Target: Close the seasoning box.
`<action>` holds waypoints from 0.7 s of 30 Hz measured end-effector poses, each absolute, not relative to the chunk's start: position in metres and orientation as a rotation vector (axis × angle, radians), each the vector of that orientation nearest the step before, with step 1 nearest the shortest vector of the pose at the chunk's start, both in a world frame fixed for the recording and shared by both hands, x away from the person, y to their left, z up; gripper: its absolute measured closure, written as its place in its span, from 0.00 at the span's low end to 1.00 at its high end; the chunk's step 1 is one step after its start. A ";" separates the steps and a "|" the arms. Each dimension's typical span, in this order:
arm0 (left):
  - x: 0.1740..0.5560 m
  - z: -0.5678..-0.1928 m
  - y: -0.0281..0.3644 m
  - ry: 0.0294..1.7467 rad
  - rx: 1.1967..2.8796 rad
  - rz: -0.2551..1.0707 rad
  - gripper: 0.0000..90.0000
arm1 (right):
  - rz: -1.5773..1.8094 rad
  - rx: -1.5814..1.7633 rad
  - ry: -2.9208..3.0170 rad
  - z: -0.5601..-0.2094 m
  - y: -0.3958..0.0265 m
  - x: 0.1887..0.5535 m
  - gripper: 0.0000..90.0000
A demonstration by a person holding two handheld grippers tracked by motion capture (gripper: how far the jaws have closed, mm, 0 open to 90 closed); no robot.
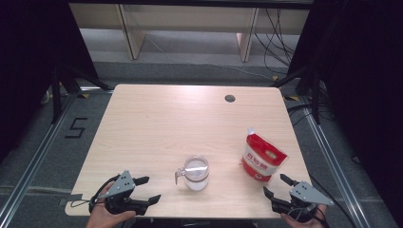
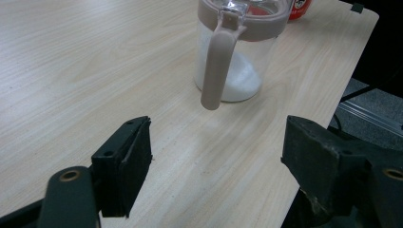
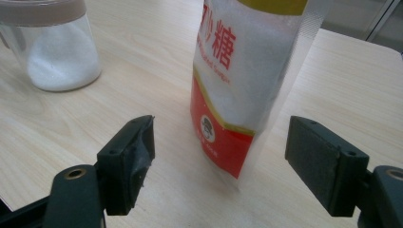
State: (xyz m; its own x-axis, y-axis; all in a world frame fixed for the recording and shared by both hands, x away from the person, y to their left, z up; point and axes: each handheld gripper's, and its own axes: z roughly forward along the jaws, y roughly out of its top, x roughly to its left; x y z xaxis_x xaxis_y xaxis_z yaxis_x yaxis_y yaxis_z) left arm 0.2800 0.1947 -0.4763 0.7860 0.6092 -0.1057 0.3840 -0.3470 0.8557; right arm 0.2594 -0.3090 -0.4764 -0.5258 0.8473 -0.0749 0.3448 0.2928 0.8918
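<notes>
Around you, dark curtains frame a grey floor, and your work sits on the pale wood-grain table with a small round grommet hole near its far edge. On its right half stands the red and white plastic pouch of sugar, upright with its torn top tilted a little; in the right gripper view it rises just ahead of the jaws, between their lines but clear of both pads. Near the middle of the front edge stands the clear plastic jar with a beige lid and beige handle, white sugar heaped in its bottom, its handle turned toward your left side. The two are well apart. Your left gripper rests at the front left corner, jaws spread wide with only bare wood between them, the jar's handle a little way ahead. Your right gripper sits at the front right corner, jaws likewise spread, gripping nothing.
</notes>
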 end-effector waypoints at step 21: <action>0.280 -0.476 0.194 0.731 1.986 0.286 0.27 | 1.180 1.087 2.027 -0.478 -0.310 0.259 0.28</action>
State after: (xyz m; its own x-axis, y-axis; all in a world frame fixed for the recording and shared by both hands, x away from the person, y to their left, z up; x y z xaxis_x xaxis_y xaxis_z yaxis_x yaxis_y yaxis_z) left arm 0.2797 0.1936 -0.4765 0.7927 0.6017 -0.0978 0.3752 -0.3551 0.8563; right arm 0.2594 -0.3101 -0.4775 -0.5219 0.8509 -0.0593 0.3687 0.2877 0.8839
